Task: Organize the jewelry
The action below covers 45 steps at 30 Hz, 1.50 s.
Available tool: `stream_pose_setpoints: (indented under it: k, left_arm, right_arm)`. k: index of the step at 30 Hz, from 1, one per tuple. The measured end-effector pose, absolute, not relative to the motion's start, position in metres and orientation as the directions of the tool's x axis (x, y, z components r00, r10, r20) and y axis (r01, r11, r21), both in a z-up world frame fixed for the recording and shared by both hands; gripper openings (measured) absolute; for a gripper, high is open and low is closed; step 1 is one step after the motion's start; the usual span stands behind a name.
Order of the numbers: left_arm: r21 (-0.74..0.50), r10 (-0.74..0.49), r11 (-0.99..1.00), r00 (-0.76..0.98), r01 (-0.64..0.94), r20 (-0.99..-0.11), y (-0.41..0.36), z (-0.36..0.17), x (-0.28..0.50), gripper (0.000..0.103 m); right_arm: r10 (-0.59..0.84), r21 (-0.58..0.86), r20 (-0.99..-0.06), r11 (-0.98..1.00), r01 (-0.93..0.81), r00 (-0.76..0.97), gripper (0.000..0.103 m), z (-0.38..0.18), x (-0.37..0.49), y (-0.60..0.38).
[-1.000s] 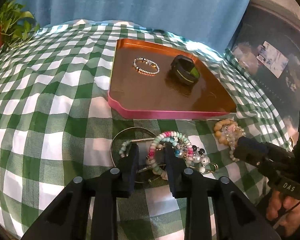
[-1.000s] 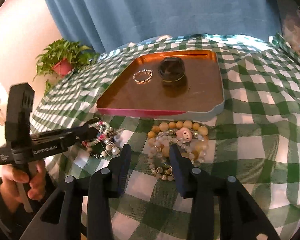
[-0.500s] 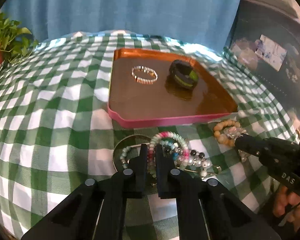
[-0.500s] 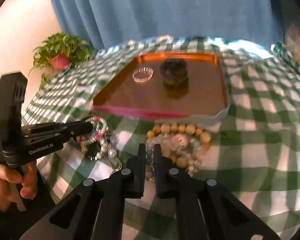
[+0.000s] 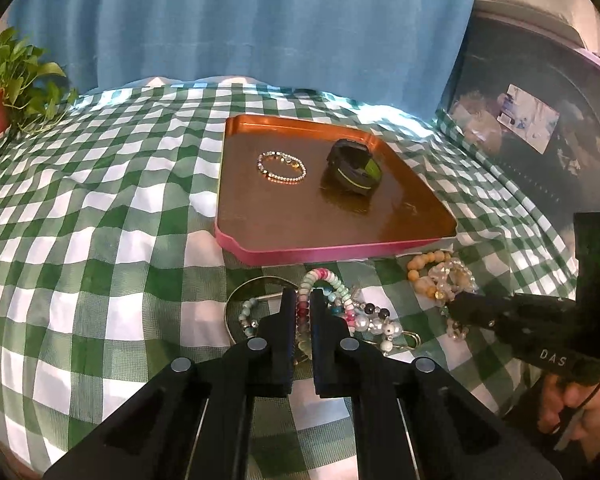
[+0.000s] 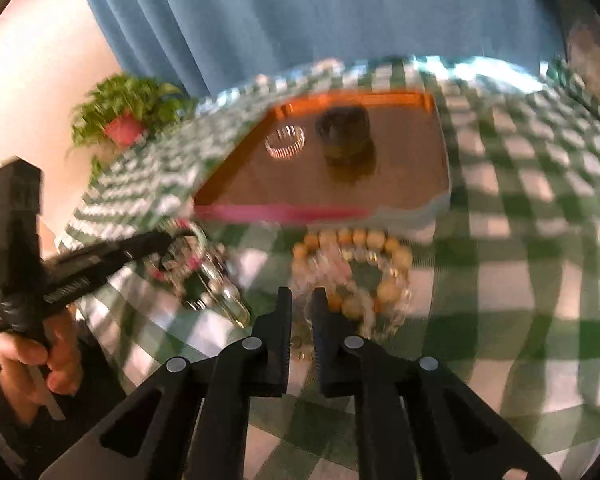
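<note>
A heap of bead bracelets lies on the checked cloth in front of a copper tray [image 5: 340, 254] with a pink rim. My left gripper [image 5: 303, 294] is shut on a pink and mint bead bracelet [image 5: 328, 278] that rests on a thin metal bangle [image 5: 236, 300]. My right gripper [image 6: 302, 292] has a clear bead bracelet [image 6: 324, 264] pinched between its narrow jaws, which are opening slightly. A tan wooden bead bracelet [image 6: 380, 240] lies around that strand. Inside the tray sit a small beaded bracelet [image 5: 282, 168] and a black watch band [image 5: 354, 166].
A potted plant [image 5: 4, 92] stands at the cloth's far left, and a blue curtain [image 5: 260, 20] hangs behind. A dark box [image 5: 520, 140] is at the right. A person's hand [image 6: 36, 360] holds the left gripper's handle. The right wrist view is motion-blurred.
Both grippers stood open over the bracelets a second ago, and each has closed on a bead strand. The right wrist view has become blurred.
</note>
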<state>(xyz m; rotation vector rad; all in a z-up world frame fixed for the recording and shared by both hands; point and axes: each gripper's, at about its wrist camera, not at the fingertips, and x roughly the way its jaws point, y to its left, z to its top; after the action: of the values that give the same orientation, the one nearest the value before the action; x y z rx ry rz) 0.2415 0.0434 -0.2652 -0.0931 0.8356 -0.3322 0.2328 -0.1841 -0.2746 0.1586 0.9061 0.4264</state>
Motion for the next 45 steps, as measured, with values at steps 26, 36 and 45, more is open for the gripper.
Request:
stream_pose_setpoints:
  k: [26, 36, 45]
  left_arm:
    - [-0.25, -0.326, 0.945, 0.596, 0.209, -0.734, 0.052, -0.277, 0.251, 0.007]
    - [-0.242, -0.317, 0.948, 0.594, 0.206, -0.74, 0.049, -0.278, 0.252, 0.007]
    - [-0.213, -0.277, 0.961, 0.653, 0.178, -0.705, 0.051, -0.234, 0.23, 0.007]
  right_arm:
    - [0.405, 0.244, -0.755, 0.904, -0.352, 0.515, 0.017, -0.28, 0.228, -0.168]
    - [0.249, 0.016, -0.766, 0.929, -0.369, 0.592, 0.005, -0.28, 0.22, -0.147]
    - [0.327, 0.191, -0.67, 0.943, -0.271, 0.667, 0.005, -0.232, 0.213, -0.191]
